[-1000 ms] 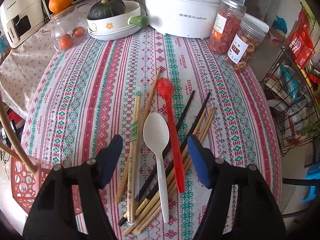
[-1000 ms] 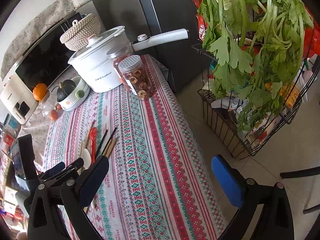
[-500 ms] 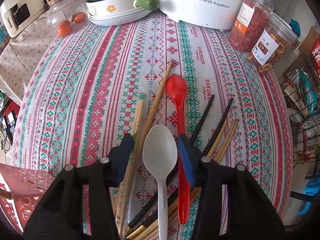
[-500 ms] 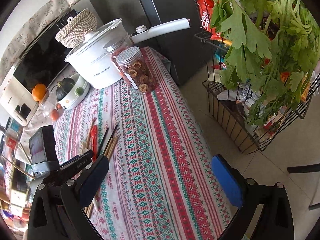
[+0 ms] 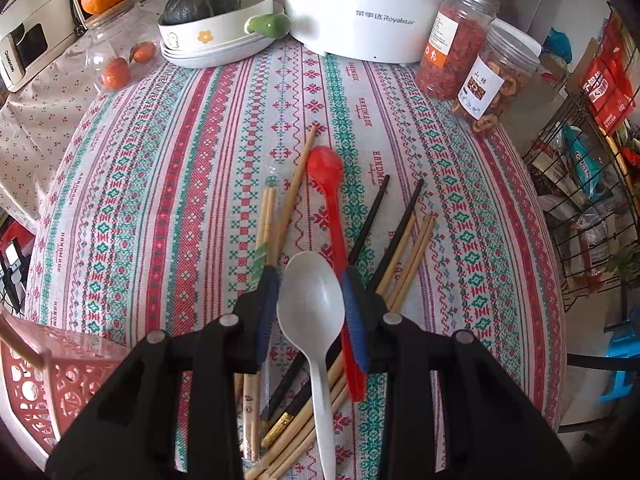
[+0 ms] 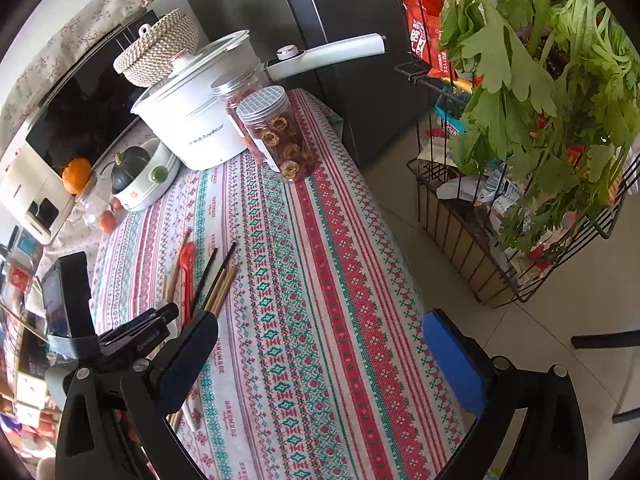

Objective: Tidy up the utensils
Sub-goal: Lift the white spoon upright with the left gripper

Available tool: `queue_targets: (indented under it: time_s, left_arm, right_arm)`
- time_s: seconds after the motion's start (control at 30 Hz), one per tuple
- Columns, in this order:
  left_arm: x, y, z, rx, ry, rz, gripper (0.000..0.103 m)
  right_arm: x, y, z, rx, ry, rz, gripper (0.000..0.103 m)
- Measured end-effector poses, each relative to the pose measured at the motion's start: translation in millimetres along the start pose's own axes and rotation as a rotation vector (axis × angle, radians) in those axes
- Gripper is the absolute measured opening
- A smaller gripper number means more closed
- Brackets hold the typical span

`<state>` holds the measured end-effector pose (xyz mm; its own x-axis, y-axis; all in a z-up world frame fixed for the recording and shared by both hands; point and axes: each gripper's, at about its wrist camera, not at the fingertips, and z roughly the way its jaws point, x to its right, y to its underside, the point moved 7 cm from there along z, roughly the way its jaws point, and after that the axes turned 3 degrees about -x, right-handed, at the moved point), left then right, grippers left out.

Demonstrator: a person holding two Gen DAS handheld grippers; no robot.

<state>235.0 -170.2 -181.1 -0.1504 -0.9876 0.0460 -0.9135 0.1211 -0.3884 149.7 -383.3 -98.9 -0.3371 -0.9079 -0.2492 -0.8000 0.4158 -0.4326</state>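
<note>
Both views are running bright on even daylight, colours saturated. Shadows on the tablecloth [image 5: 192, 184] are staying soft and short under the chopsticks [image 5: 404, 240]. Glare is washing out the white pot [image 5: 360, 8] top and the white spoon [image 5: 312, 300] bowl is reading near-clipped. Fisheye is bending the table edge hard, with black vignette filling the corners around the pot. Focus is holding sharp mid-frame; the wire basket [image 6: 500, 280] and greens [image 6: 540, 80] are looking slightly soft and backlit toward the rim.
</note>
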Motion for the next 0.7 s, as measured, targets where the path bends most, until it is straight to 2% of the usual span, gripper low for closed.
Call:
queue_targets:
  time_s: [0.23, 0.37, 0.5, 0.7]
  left_arm:
    - [2, 13, -74, 0.155, 0.099, 0.074, 0.035]
    - [-8, 20, -122, 0.249, 0.151, 0.120, 0.035]
    - [-28, 32, -167, 0.332, 0.191, 0.150, 0.035]
    - [-84, 44, -208, 0.458, 0.247, 0.093, 0.035]
  right_arm:
    - [-6, 2, 3, -0.006, 0.010, -0.016, 0.103]
    - [-17, 5, 8, -0.017, 0.021, -0.048, 0.103]
    - [-30, 9, 19, -0.048, -0.019, -0.074, 0.103]
    - [-64, 10, 41, -0.095, -0.079, -0.101, 0.103]
